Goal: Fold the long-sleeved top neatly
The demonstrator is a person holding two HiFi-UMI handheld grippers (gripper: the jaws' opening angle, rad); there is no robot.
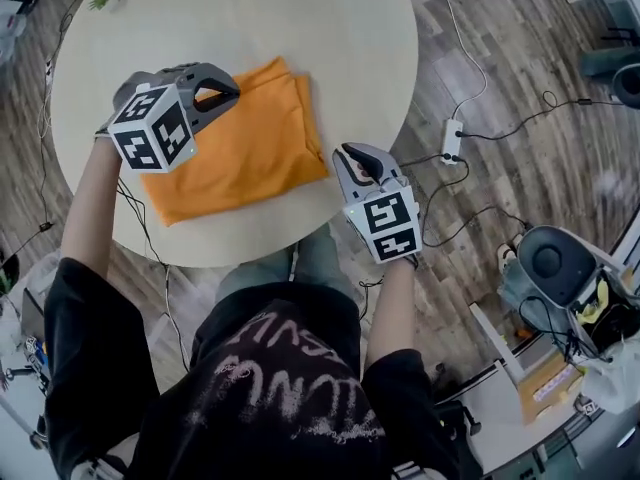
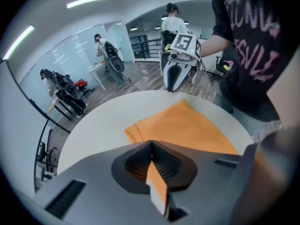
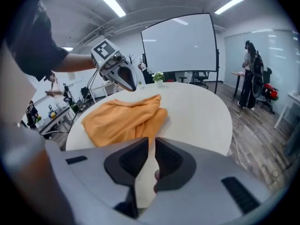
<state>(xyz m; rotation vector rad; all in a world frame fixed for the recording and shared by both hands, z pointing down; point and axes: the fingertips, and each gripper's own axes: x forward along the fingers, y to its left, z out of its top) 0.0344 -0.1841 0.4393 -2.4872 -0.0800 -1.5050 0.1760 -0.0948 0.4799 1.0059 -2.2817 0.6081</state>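
Round pale table (image 1: 300, 28) is bearing the folded orange top (image 1: 250, 148); left gripper (image 1: 230, 90) is hovering at its left, jaws closed, empty; right gripper (image 1: 352, 156) is hovering at its right, jaws slightly parted, empty.

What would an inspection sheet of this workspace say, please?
Surface: round pale table.
Job's things: orange top, folded to a rough rectangle, lying flat towards the table's near edge.
Clutter: small plant at the far edge.
Grippers: left gripper shut, empty; right gripper jaws slightly apart, empty; neither holds the top.
Cables: power strip and loose cables on the floor.
Surroundings: wooden floor, screen beyond the table, a person standing further off.
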